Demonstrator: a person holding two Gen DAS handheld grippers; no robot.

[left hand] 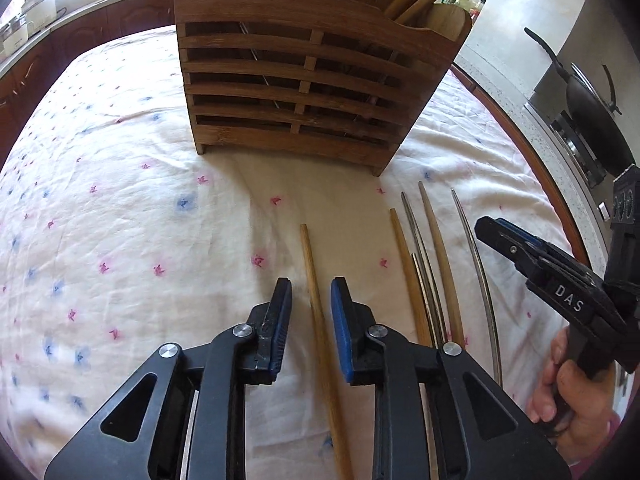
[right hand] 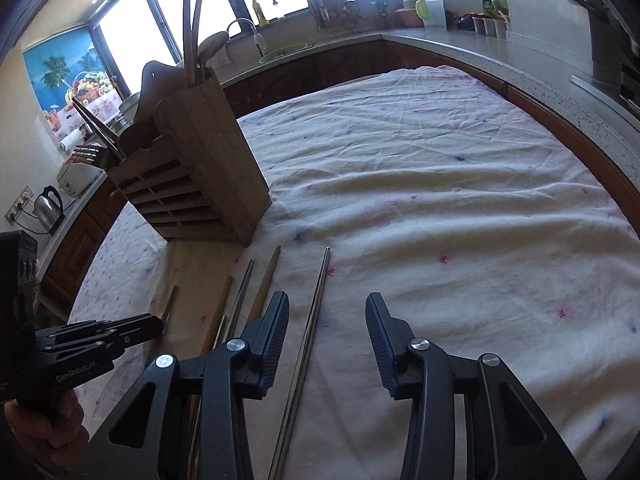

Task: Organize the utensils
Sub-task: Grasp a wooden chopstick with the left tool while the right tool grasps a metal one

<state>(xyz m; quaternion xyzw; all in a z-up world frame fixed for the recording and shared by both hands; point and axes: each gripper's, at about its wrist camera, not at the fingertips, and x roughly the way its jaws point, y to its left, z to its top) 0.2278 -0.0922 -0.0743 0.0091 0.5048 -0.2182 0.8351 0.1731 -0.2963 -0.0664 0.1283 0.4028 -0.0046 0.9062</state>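
Observation:
A slatted wooden utensil holder stands on the flowered cloth, with wooden utensils in its right compartment; it also shows in the right wrist view. Several chopsticks lie in front of it. My left gripper is open, its jaws either side of a wooden chopstick without touching it. More wooden and metal chopsticks lie to its right. My right gripper is open and empty, and a metal chopstick lies between its jaws, near the left one. The right gripper also shows in the left wrist view.
The table is covered by a wrinkled white flowered cloth. A black wok sits on a stove at the right. Counters with a sink, bottles and a kettle surround the table.

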